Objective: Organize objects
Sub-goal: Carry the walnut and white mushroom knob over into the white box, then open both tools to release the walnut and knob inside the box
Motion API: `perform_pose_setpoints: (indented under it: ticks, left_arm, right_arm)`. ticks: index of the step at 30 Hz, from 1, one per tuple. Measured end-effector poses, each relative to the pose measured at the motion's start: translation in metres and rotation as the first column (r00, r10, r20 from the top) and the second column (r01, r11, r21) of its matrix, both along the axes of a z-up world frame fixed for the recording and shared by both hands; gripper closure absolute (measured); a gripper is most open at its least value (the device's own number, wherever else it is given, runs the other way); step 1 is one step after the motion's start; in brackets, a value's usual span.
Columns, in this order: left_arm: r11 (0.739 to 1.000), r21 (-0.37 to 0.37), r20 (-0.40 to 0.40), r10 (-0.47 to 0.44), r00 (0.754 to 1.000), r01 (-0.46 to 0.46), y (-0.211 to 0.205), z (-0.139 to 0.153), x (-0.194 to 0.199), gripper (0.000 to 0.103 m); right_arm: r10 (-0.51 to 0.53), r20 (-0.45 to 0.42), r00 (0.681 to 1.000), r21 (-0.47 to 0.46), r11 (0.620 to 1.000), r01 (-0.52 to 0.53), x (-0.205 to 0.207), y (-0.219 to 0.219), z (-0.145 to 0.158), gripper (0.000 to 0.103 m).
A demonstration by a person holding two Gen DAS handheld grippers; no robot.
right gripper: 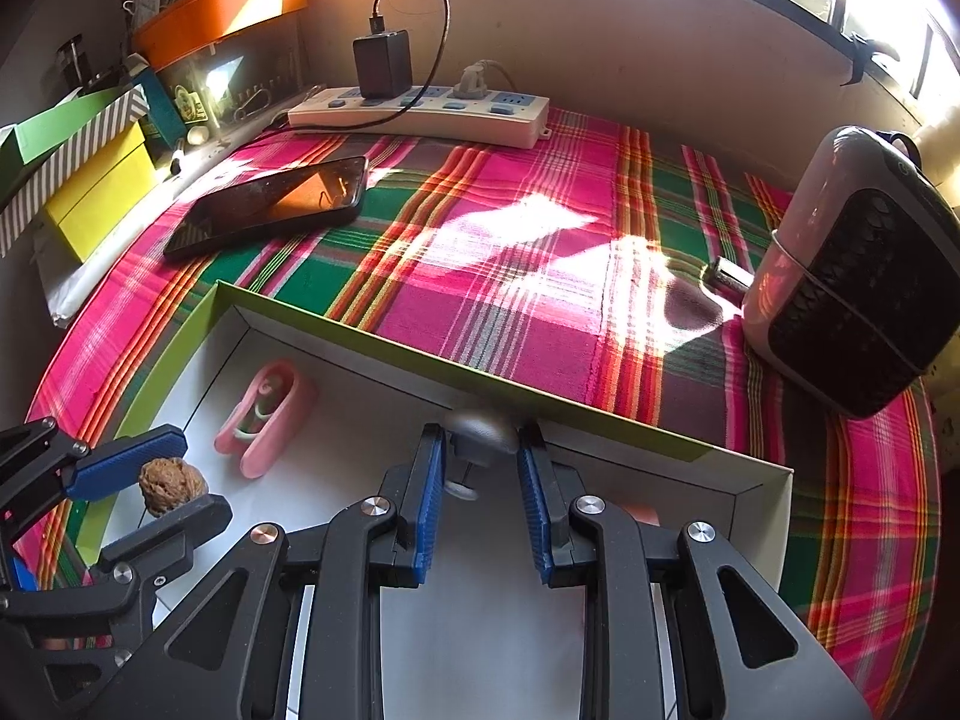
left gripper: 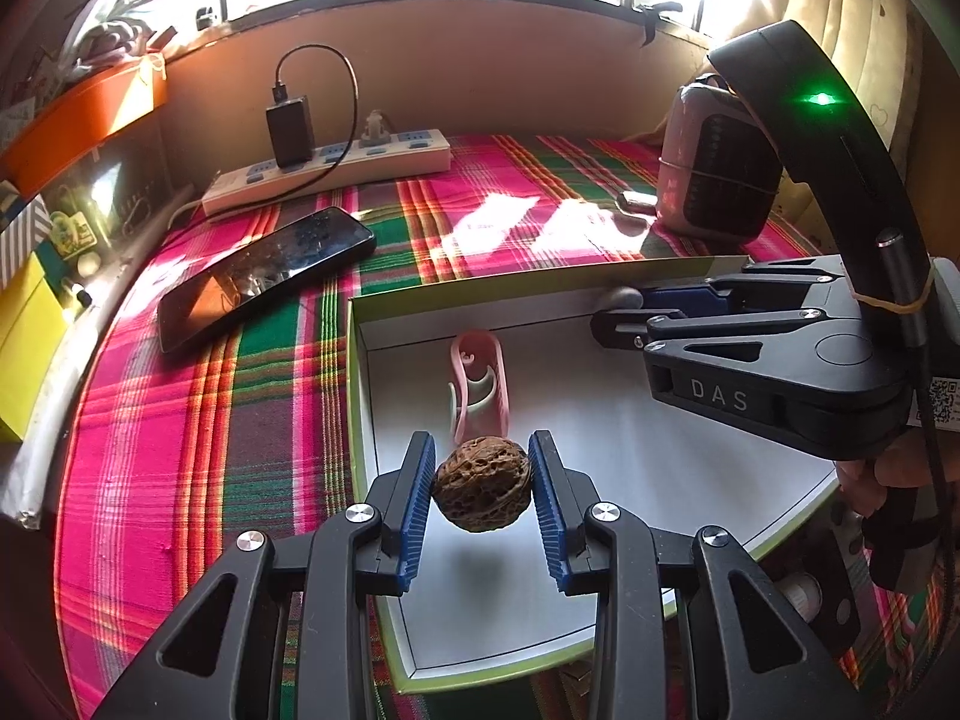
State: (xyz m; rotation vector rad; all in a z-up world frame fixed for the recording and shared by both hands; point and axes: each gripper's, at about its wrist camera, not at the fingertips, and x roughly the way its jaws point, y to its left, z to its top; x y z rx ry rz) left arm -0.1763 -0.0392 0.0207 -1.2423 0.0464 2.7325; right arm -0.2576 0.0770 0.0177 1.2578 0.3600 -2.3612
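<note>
A brown walnut (left gripper: 482, 489) hangs between the blue pads of my left gripper (left gripper: 482, 450), which is shut on it above the white floor of a shallow box with a green rim (left gripper: 354, 372). A pink clip (left gripper: 477, 384) lies in the box just beyond the walnut. My right gripper (right gripper: 481, 438) is shut on a small grey rounded object (right gripper: 480, 429) at the box's far wall (right gripper: 420, 354). That gripper (left gripper: 621, 307) reaches in from the right in the left wrist view. The right wrist view shows the left gripper (right gripper: 180, 480) with the walnut (right gripper: 171, 483) at lower left, beside the pink clip (right gripper: 267, 417).
The box rests on a pink and green plaid cloth (left gripper: 198, 396). A black phone (left gripper: 264, 276) lies left of it, with a white power strip (left gripper: 336, 171) and a black charger behind. A pink and black device (right gripper: 858, 276) stands at the right. Boxes (right gripper: 102, 198) crowd the left edge.
</note>
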Motion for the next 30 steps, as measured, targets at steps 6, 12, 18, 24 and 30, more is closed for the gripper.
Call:
perform_pose_setpoints:
  ticks: [6, 12, 18, 24, 30]
  left_arm:
    - [1.000, 0.008, 0.006, -0.002, 1.000, 0.002, -0.0008, 0.0002, -0.0001, 0.073]
    - [1.000, 0.004, 0.011, -0.002, 1.000, 0.002, -0.0013, 0.0010, -0.0011, 0.073]
    - [1.000, 0.004, 0.014, -0.003, 1.000, 0.003, -0.0007, 0.0002, -0.0011, 0.073]
    - [1.000, 0.003, 0.014, -0.006, 1.000, 0.006, -0.0005, -0.0002, -0.0017, 0.073]
    - [1.000, 0.005, 0.017, -0.006, 1.000, 0.006, -0.0005, 0.0003, -0.0019, 0.073]
  right_arm:
    - [-0.001, 0.003, 1.000, 0.010, 1.000, 0.001, -0.0004, -0.0010, -0.0005, 0.077]
    - [-0.003, 0.004, 1.000, 0.016, 1.000, 0.003, 0.0000, -0.0014, -0.0004, 0.077]
    - [-0.008, 0.004, 1.000, 0.018, 1.000, 0.008, 0.0000, -0.0027, 0.0001, 0.077]
    - [-0.011, 0.006, 1.000, 0.016, 1.000, 0.011, 0.0001, -0.0021, -0.0004, 0.077]
    - [-0.017, 0.008, 1.000, 0.013, 1.000, 0.017, -0.0001, -0.0007, -0.0003, 0.076]
